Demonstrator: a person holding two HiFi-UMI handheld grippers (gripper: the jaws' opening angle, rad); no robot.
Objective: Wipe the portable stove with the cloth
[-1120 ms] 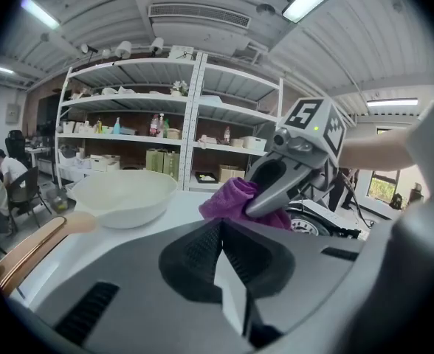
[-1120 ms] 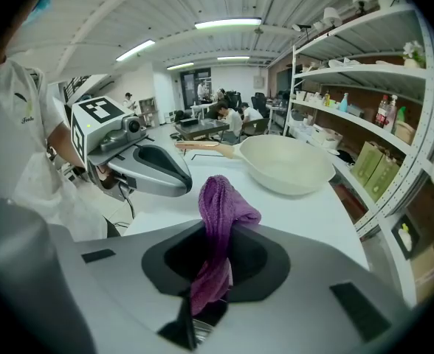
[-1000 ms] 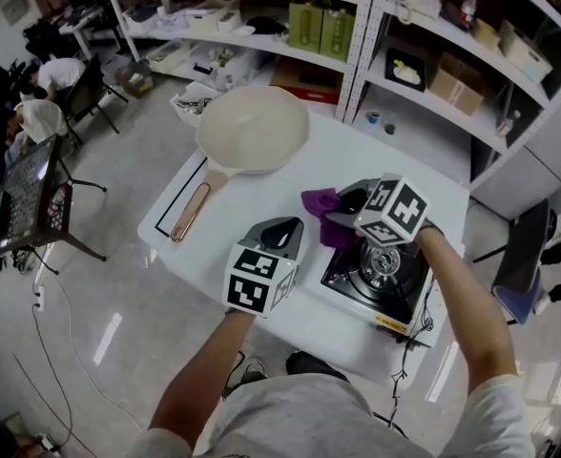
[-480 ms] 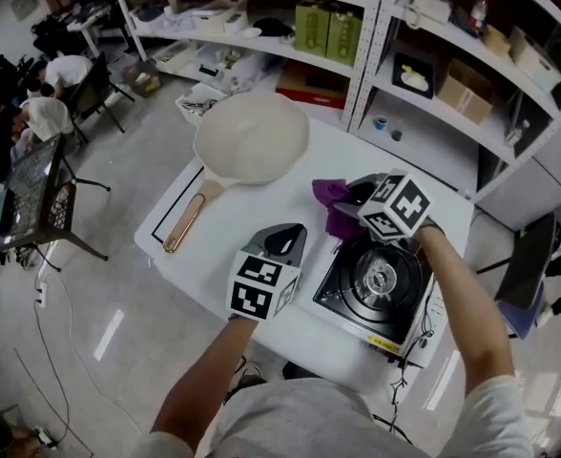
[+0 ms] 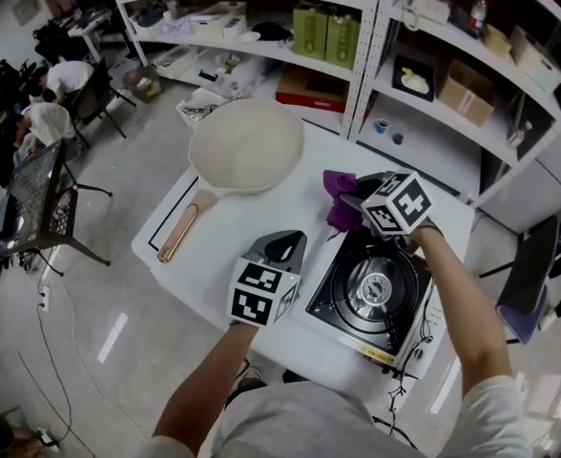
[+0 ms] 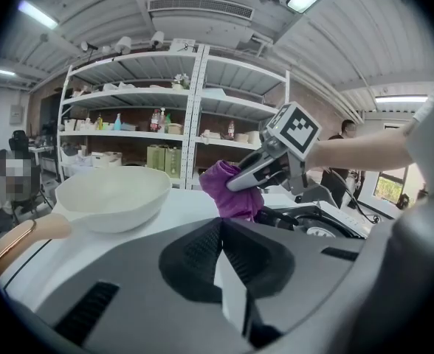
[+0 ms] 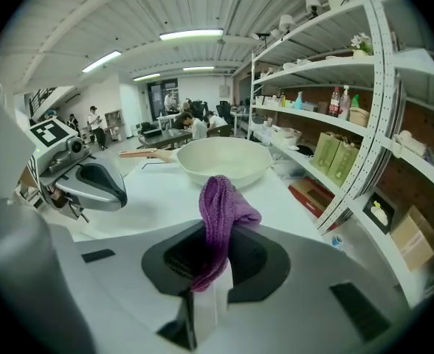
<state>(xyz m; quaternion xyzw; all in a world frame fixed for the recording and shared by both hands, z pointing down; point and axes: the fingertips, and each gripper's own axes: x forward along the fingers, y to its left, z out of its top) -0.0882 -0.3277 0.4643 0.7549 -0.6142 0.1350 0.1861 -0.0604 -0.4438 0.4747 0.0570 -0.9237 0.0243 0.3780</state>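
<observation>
With the worktop (image 5: 252, 227) taken as the dial in the head view, the portable stove (image 5: 371, 294) is set at 4 o'clock, by the near right edge. The pan (image 5: 247, 146) is placed at 11 o'clock, its handle pointed toward 7 o'clock. The cloth (image 5: 338, 187) is held in the right gripper (image 5: 349, 200) at the stove's 11 o'clock corner, seemingly clear of it. The left gripper (image 5: 282, 248) is found just beside the stove, at its 9 o'clock. Behind the worktop, at 12 o'clock, shelving (image 5: 357, 27) is stood.

Bright ceiling strip lights (image 7: 191, 34), floor glare, fisheye edges, dark vignetted corners
</observation>
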